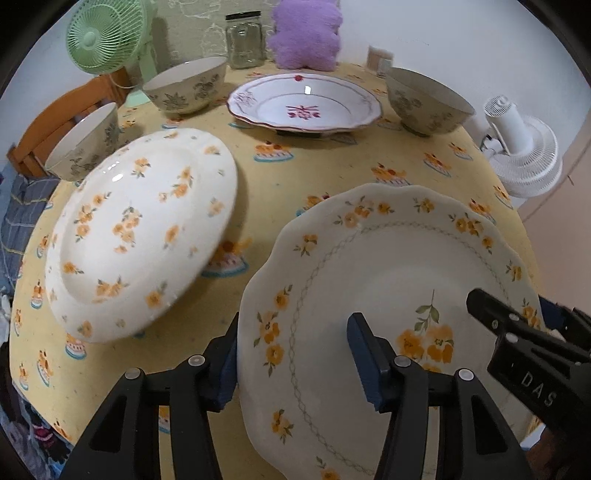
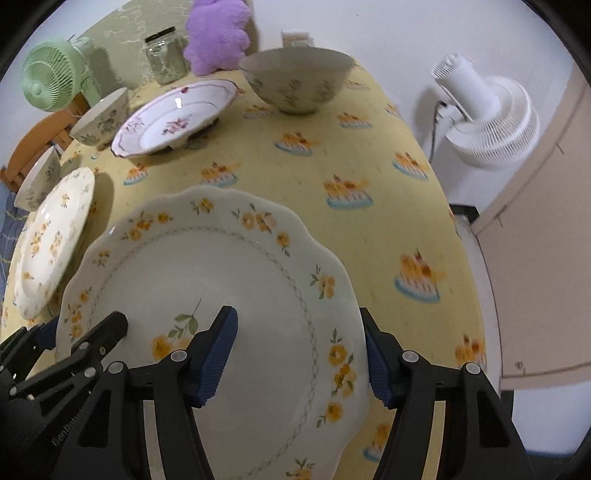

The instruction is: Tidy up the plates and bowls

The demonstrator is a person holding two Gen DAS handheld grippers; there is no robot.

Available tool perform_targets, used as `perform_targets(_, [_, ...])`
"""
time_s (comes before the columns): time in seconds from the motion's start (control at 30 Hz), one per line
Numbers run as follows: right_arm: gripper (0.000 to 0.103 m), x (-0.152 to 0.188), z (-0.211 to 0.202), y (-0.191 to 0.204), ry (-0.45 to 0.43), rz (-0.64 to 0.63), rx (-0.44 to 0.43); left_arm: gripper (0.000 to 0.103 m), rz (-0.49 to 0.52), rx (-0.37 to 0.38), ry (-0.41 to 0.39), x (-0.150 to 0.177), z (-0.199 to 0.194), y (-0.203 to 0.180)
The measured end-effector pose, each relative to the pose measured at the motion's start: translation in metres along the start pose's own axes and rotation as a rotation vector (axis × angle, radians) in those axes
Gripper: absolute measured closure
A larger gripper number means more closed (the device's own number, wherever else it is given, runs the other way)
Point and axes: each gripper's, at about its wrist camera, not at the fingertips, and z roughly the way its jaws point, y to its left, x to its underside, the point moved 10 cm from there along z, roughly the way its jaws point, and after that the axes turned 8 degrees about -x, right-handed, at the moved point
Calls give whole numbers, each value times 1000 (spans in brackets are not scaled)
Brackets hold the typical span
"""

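A scalloped white plate point(image 1: 399, 280) with orange flowers lies near the table's front edge; it also shows in the right wrist view point(image 2: 236, 295). My left gripper point(image 1: 295, 354) is open and straddles its left rim. My right gripper point(image 2: 299, 350) is open and straddles its right rim. A round orange-flowered plate point(image 1: 140, 229) lies to the left point(image 2: 51, 240). A pink-patterned plate point(image 1: 306, 103) sits at the back point(image 2: 173, 118). Three grey-flowered bowls stand around: back left point(image 1: 184, 88), far left point(image 1: 85, 144), back right point(image 1: 428, 103).
A yellow tablecloth point(image 1: 325, 177) covers the round table. A glass jar point(image 1: 243, 40), a purple plush point(image 1: 306, 33) and a green fan point(image 1: 107, 37) stand at the back. A white fan point(image 1: 524, 155) stands off the right edge. A wooden chair point(image 1: 55, 114) is at the left.
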Motion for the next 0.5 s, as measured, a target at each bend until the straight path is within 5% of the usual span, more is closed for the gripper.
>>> perform_targets(0.5, [36, -39, 29, 0, 40, -67, -26, 47, -43, -43, 33, -8, 13, 0])
